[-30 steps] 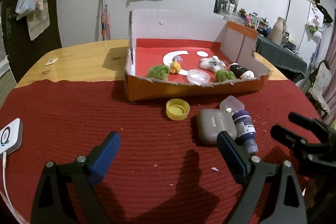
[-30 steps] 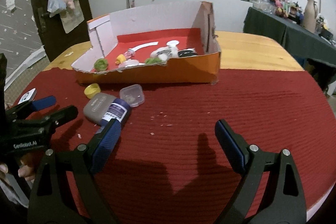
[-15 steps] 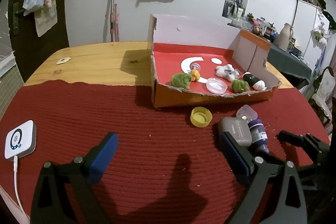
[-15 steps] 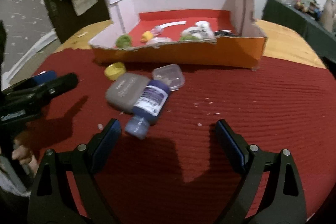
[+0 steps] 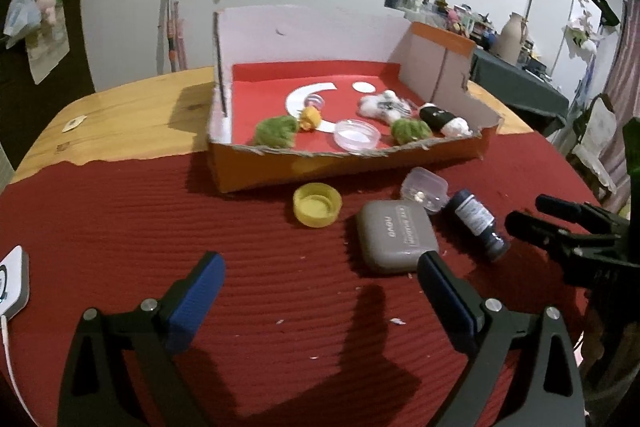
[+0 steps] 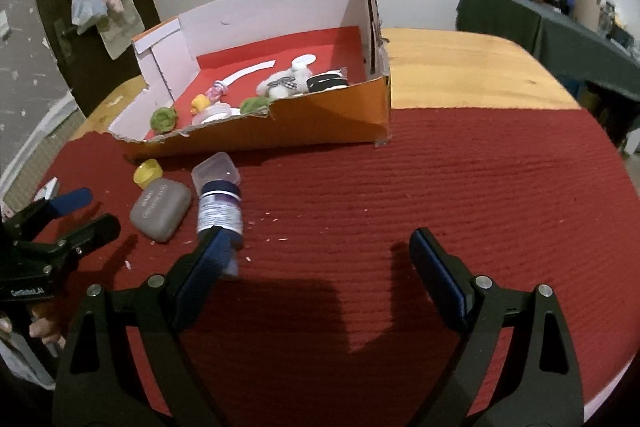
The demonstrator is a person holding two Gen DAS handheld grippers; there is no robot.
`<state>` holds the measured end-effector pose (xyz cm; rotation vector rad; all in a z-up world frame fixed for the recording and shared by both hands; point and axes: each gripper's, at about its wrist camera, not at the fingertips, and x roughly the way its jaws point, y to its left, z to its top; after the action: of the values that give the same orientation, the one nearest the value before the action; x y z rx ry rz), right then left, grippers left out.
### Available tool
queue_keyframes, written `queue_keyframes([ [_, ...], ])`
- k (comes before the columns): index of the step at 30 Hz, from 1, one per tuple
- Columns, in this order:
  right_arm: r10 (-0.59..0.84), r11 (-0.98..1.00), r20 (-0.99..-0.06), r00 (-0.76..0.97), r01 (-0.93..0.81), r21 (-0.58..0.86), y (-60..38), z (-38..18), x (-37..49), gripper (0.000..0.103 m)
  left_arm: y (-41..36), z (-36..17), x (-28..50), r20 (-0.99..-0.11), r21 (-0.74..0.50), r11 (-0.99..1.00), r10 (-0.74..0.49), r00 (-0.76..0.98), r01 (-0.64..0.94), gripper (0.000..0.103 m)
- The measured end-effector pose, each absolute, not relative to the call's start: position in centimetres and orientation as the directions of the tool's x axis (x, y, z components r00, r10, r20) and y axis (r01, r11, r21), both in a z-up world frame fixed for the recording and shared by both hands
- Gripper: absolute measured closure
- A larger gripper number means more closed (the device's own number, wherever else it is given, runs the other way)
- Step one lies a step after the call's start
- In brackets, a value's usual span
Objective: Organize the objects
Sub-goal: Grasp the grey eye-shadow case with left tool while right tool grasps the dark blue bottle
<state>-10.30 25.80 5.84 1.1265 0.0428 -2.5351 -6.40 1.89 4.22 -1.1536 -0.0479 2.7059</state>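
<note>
Four loose items lie on the ribbed red mat [image 5: 120,227] before the cardboard box [image 5: 344,163]: one yellow cap [image 5: 317,205], one grey case [image 5: 394,241], one clear tub [image 5: 424,185], one blue bottle [image 6: 220,213]. Two fuzzy green balls [image 5: 276,131] sit inside the box. The left gripper [image 5: 320,291] and right gripper [image 6: 324,267] are both spread, holding nothing.

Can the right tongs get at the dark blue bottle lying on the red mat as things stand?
Probably yes. The right tongs are open, and the dark blue plastic bottle lies just ahead of their left finger, so they need shifting left. The grey case crowds the bottle's far side.
</note>
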Motion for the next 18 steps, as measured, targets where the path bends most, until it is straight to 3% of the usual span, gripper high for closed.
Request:
queue_keyframes([
  [6, -0.378, -0.890, -0.733, -0.566, 0.439, 0.121, 23.4, 5.3, -9.4, 0.011, 2.8, 4.0, -6.8, -0.721, -0.090, -0.976, 0.201, -0.664, -0.198, 0.005],
  [18, -0.304, -0.924, -0.748, -0.590, 0.372, 0.082, 25.4, 4.9, -10.7, 0.011, 4.9, 3.6, -7.6, -0.745, -0.051, -0.966, 0.207, -0.634, -0.255, 0.005],
])
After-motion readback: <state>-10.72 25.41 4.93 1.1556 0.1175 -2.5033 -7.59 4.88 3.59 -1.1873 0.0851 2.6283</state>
